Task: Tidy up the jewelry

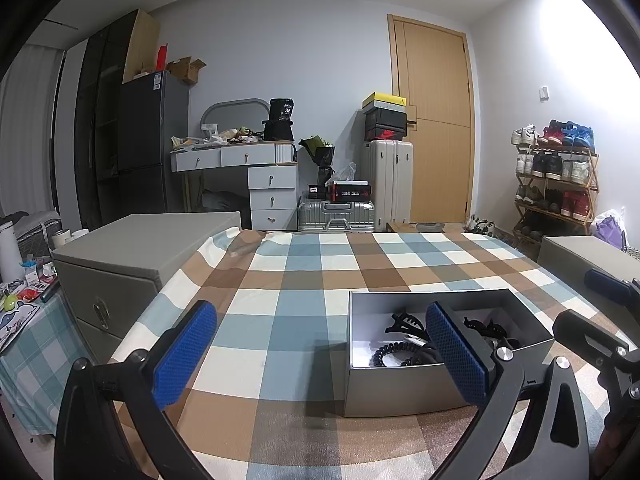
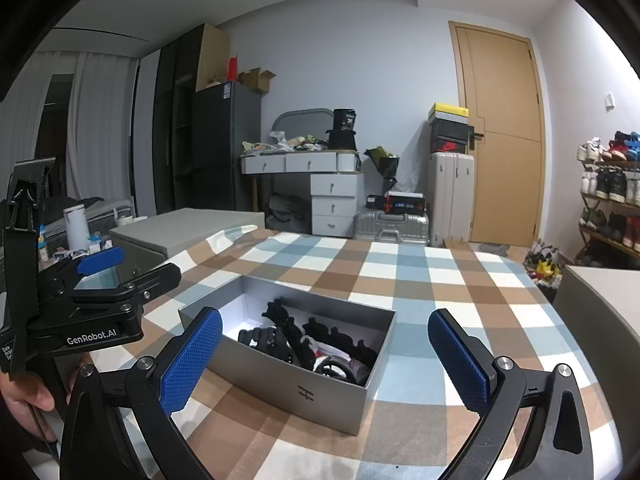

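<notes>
blue-padded fingers of the left gripper [image 1: 320,356] stand wide apart and hold nothing. same finding for the right gripper [image 2: 326,360]: fingers spread wide, empty, hovering over the near side of the grey box [image 2: 280,372]. box sits open on the checked tablecloth [image 1: 304,268], lid absent. contents: black claw clips [image 2: 340,338], a black coiled hair tie [image 1: 390,354] and other dark items heaped together; individual pieces cannot be separated by eye. left gripper is just beside the box's left wall.

risks, as judged: the heap is tangled, so closing on one clip may drag out neighbours or drop them on the cloth. box appears light; a finger catching its wall could tip or slide it. both tools converging on one small opening invites collision.
</notes>
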Demonstrator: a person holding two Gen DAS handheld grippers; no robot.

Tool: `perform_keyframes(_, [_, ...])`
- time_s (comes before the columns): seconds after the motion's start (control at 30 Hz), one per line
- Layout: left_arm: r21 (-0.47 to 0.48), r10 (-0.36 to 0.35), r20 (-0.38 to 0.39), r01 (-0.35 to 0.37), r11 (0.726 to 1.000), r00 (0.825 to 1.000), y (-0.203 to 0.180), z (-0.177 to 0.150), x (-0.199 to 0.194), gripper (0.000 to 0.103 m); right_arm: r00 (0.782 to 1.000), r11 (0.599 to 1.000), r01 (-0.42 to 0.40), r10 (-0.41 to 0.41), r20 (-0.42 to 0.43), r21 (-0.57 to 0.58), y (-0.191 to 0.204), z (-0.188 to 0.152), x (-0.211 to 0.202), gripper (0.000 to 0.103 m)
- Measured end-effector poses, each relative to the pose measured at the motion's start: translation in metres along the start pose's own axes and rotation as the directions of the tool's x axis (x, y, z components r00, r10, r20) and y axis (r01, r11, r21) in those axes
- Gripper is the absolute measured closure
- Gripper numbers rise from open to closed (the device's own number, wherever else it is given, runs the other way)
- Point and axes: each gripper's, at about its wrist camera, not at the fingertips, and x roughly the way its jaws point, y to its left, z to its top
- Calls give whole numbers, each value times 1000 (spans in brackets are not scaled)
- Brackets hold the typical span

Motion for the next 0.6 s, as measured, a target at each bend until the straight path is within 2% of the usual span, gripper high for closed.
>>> perform_keyframes(0.6, [-1,0,0,0,1000,1000,0,0,0,1,1000,1000,-3,3,-10,7,-2,0,1,0])
